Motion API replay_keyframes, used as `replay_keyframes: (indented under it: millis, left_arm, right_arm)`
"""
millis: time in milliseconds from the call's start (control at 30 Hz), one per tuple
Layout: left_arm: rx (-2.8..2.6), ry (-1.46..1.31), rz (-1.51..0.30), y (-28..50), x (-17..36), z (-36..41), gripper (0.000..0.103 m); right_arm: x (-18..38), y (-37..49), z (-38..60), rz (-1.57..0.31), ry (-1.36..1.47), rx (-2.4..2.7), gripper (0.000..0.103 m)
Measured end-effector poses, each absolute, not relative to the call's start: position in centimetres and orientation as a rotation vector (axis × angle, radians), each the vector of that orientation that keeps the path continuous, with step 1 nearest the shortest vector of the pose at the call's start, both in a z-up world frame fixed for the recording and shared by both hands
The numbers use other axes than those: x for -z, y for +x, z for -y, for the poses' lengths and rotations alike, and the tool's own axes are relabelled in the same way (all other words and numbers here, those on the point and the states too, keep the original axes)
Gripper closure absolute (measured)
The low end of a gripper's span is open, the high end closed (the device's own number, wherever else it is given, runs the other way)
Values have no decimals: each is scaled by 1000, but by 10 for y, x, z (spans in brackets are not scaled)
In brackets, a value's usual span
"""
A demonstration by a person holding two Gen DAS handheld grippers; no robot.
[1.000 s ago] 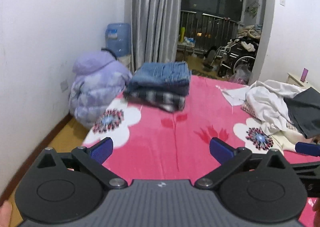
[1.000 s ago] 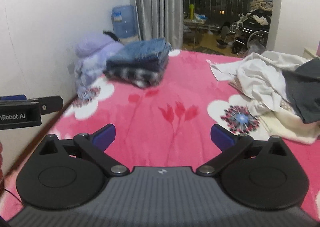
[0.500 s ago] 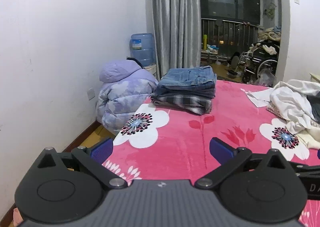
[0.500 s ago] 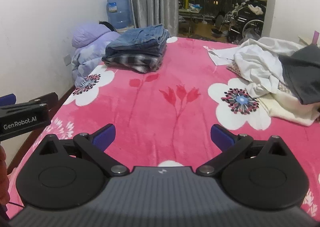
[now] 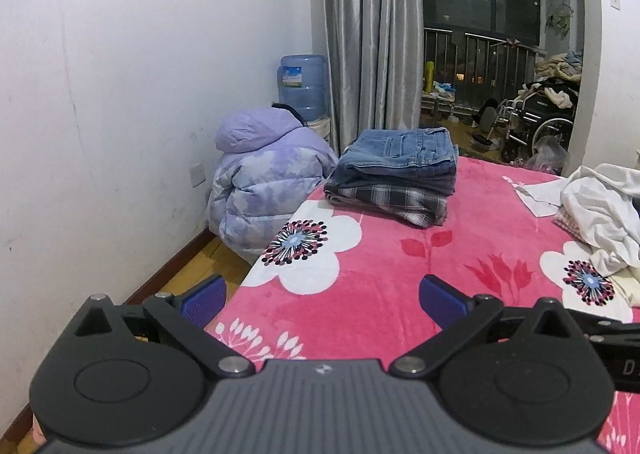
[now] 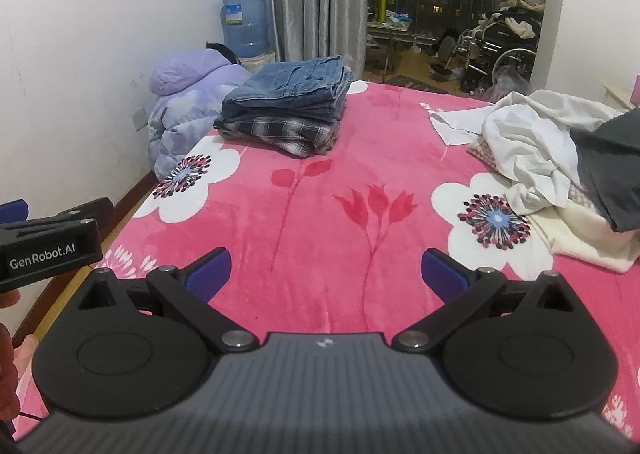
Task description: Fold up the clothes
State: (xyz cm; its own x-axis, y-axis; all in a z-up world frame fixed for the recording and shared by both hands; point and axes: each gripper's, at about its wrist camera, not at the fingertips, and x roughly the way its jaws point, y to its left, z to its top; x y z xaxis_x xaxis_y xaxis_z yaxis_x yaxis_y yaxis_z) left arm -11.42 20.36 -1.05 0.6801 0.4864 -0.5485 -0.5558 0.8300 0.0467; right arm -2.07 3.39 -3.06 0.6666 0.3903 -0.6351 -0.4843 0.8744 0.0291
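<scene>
Both grippers are wide open and hold nothing. In its own view, the left gripper [image 5: 322, 296] hangs over the near left corner of the bed [image 5: 384, 294], with one blue finger past the edge, over the floor [image 5: 188, 270]. The right gripper [image 6: 325, 274] hangs over the near middle of the bed, and the left one shows at its left side.

A neat stack [image 6: 288, 109] sits in the far left corner of the bed. It has blue jeans [image 6: 298, 83] on top and a plaid shirt [image 6: 280, 131] under them. That looks like the done work, put far back so it is out of the way.

A loose pile [image 6: 560, 157] lies on the right side. It has white cloth [image 6: 528, 133], a dark gray piece [image 6: 612, 169] on top, and something cream [image 6: 588, 238] below. These are the clothes not folded yet. The right gripper is nearer to them than the left one.

Between the stack and the pile there is a big bare pink patch with flowers. That is good room to spread out one piece and fold it. My guess is the next step is to reach right and pull one piece from the pile onto that patch.

A white wall [image 5: 120, 93] runs close along the left edge of the bed, with a purple coat [image 5: 264, 181] on the floor there. So the left gripper has little room on that side, and cloth could slip off that edge. The right edge of the bed is out of view.
</scene>
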Motion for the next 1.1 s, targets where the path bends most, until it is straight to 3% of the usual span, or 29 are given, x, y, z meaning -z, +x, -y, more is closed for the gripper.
replay_keyframes:
  millis: [1100]
  left_arm:
    - [-569,-100,-614,-108,20,-200,0]
  right_arm:
    - [38,-18,-50,-703,-166,-503,1]
